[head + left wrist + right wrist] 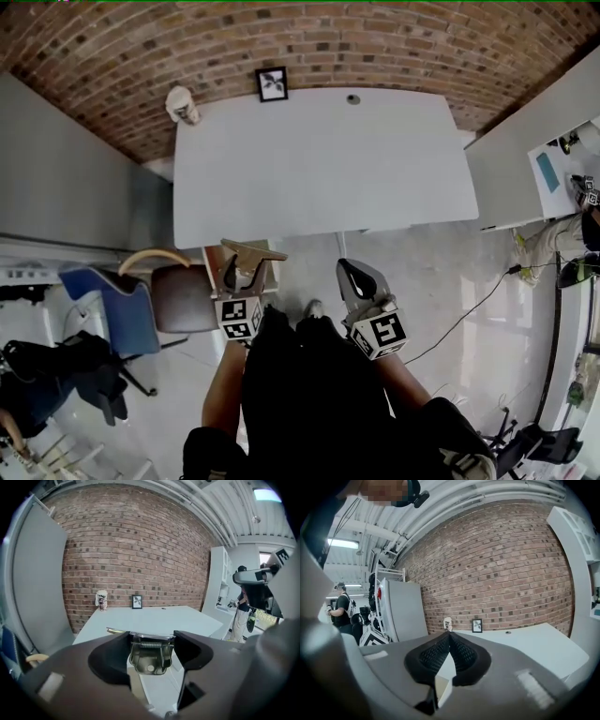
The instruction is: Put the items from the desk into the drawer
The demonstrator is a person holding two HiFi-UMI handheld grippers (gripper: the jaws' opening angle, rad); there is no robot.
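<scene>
Left gripper (246, 270) gripping clipboard (255, 251) at metal clip; right gripper (350, 269) jaws touching, empty. Cup (183, 105), framed picture (272, 83) standing along white desk (319, 173) far edge, brick wall (375, 47) behind.

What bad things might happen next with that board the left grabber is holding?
1. The left gripper seems to hold the clipboard only around its metal clip, with the board sticking out sideways, so it might tilt or slip out when carried.
2. The cup and picture frame stand at the far edge of the desk, by the brick wall. A long reach might knock them over.
</scene>
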